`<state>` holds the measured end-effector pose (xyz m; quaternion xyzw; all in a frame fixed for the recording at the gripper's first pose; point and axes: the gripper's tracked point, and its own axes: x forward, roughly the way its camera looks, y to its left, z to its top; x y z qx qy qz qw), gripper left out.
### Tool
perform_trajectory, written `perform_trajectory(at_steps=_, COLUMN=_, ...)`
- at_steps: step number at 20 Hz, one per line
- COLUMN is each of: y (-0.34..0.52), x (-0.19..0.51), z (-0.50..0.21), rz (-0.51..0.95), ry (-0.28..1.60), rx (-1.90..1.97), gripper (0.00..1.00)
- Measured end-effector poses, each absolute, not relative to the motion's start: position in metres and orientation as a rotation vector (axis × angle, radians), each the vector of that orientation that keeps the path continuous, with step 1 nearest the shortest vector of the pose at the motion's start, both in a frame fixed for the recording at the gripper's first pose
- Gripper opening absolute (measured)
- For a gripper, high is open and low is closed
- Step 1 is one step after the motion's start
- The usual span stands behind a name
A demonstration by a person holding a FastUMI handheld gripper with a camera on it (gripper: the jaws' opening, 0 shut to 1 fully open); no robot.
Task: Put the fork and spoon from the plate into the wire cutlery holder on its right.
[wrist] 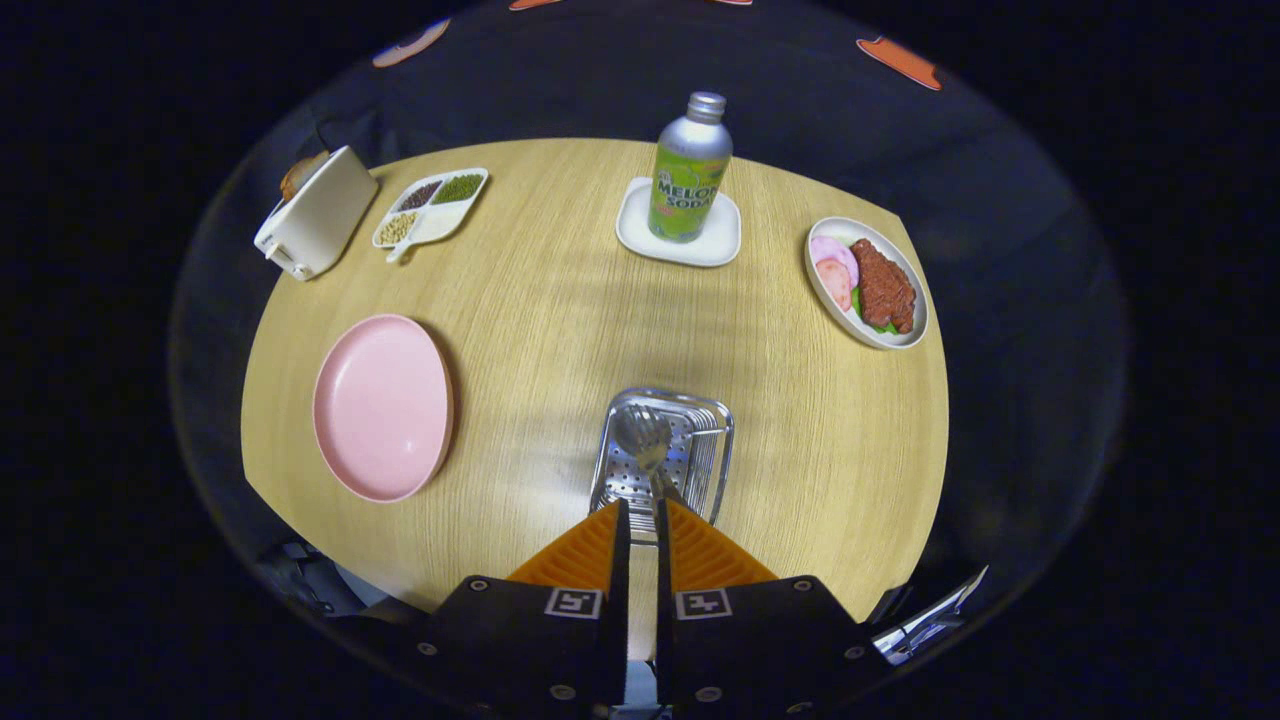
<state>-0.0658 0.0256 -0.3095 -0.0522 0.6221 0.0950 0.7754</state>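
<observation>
Status: pink plate (383, 405) on bench (560, 300) bare; fingers (690, 545) nearly closed, pinching spoon (643, 440) handle, bowl over wire cutlery holder (715, 440) w/ release pending; fork whereabouts can't tell.

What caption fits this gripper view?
Gripper shut on a spoon, holding it over the wire cutlery holder; pink plate bare beside it.
</observation>
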Motion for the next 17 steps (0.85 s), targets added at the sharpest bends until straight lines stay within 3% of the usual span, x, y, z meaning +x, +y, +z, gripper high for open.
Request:
perform_trajectory(at_steps=11, y=0.029, x=0.038, z=-0.131, rz=0.125, ry=0.563, rx=-0.062, gripper=0.2)
perform_trajectory(at_steps=13, y=0.028, x=0.046, z=-0.092, rz=0.104, ry=0.426, rx=-0.041, gripper=0.24)
perform_trajectory(at_steps=17, y=0.016, x=0.042, z=-0.022, rz=0.068, ry=0.201, rx=-0.013, gripper=0.43)
